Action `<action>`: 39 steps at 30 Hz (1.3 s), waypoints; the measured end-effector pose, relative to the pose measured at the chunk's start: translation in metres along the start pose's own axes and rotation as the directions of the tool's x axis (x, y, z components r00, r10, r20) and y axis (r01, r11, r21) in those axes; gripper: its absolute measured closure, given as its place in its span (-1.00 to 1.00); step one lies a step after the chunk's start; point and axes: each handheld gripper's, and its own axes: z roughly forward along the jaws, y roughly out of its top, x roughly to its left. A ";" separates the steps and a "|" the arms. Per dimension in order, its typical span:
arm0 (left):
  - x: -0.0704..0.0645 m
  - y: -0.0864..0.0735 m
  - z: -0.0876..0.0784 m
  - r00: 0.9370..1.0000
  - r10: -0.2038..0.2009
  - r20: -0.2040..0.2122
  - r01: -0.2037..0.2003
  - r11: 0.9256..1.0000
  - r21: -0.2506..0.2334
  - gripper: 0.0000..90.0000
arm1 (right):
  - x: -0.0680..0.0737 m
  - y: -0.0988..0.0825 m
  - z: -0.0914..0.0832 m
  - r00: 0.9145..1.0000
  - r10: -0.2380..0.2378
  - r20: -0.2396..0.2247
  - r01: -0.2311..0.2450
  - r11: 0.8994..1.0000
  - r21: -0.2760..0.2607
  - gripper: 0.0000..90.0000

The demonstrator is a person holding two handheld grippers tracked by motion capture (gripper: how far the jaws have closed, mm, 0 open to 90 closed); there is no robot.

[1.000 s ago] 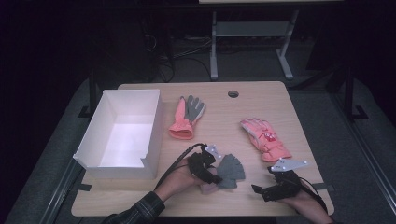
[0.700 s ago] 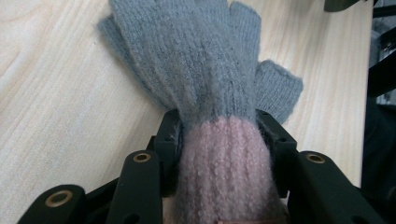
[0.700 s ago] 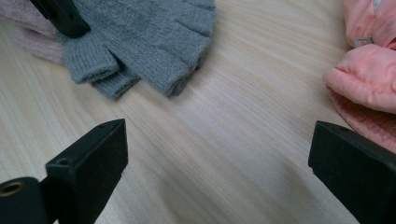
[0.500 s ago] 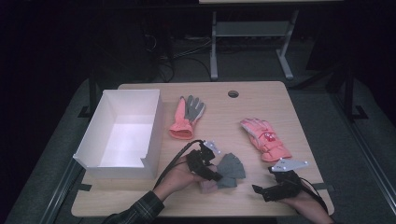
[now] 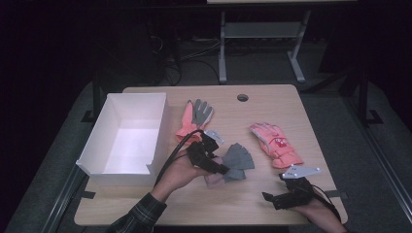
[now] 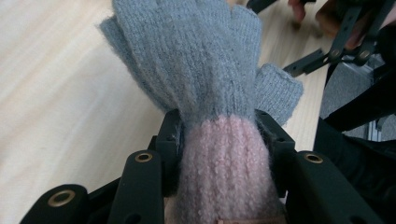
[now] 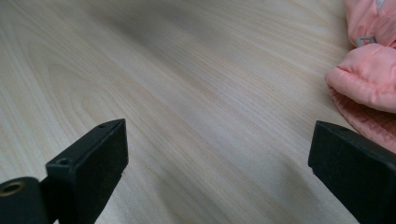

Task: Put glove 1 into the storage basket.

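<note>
Left gripper, low centre of the high view, has just closed its jaws on the pink cuff of the grey glove and lifted it off the table, apparently bound for the white box at left. Right gripper, lower right, rests idle with jaws wide apart beside a pink glove.

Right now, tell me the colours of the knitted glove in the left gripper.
Grey knitted glove with pink cuff, clearest in the left gripper view.

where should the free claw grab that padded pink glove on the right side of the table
Probably the ribbed cuff of the padded pink glove, the end nearest the right claw. The glove lies flat with its fingers pointing away, so come in low from the table's near edge; the claw is open and empty.
</note>
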 end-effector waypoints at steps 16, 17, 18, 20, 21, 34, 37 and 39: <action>0.017 0.007 -0.067 0.996 -0.035 -0.085 0.023 0.990 -0.140 0.32 | 0.000 -0.001 0.000 1.000 0.003 0.005 -0.003 1.000 0.004 -0.90; 0.018 0.006 -0.071 0.995 -0.042 -0.091 0.028 0.988 -0.150 0.32 | -0.001 -0.001 0.001 1.000 0.004 0.004 -0.004 1.000 0.004 -0.90; 0.022 0.003 -0.080 0.993 -0.053 -0.105 0.035 0.985 -0.169 0.32 | -0.001 -0.001 0.001 1.000 0.001 0.007 -0.001 1.000 0.004 -0.90; 0.024 0.001 -0.084 0.992 -0.056 -0.111 0.035 0.984 -0.176 0.32 | -0.001 -0.001 0.001 1.000 0.001 0.007 -0.001 1.000 0.004 -0.90; 0.026 -0.001 -0.089 0.991 -0.068 -0.118 0.045 0.982 -0.183 0.32 | -0.001 -0.001 0.000 1.000 0.001 0.008 -0.001 1.000 0.004 -0.89; 0.050 -0.025 -0.138 0.965 -0.167 -0.200 0.109 0.957 -0.270 0.33 | -0.001 -0.002 0.000 1.000 0.009 0.009 -0.009 1.000 0.011 -0.89; 0.056 -0.032 -0.146 0.956 -0.199 -0.216 0.132 0.948 -0.291 0.33 | -0.001 -0.001 -0.001 1.000 0.009 0.009 -0.009 1.000 0.009 -0.89; 0.063 -0.040 -0.155 0.946 -0.224 -0.234 0.146 0.940 -0.309 0.33 | -0.001 -0.001 0.000 1.000 -0.001 0.008 0.001 1.000 0.007 -0.89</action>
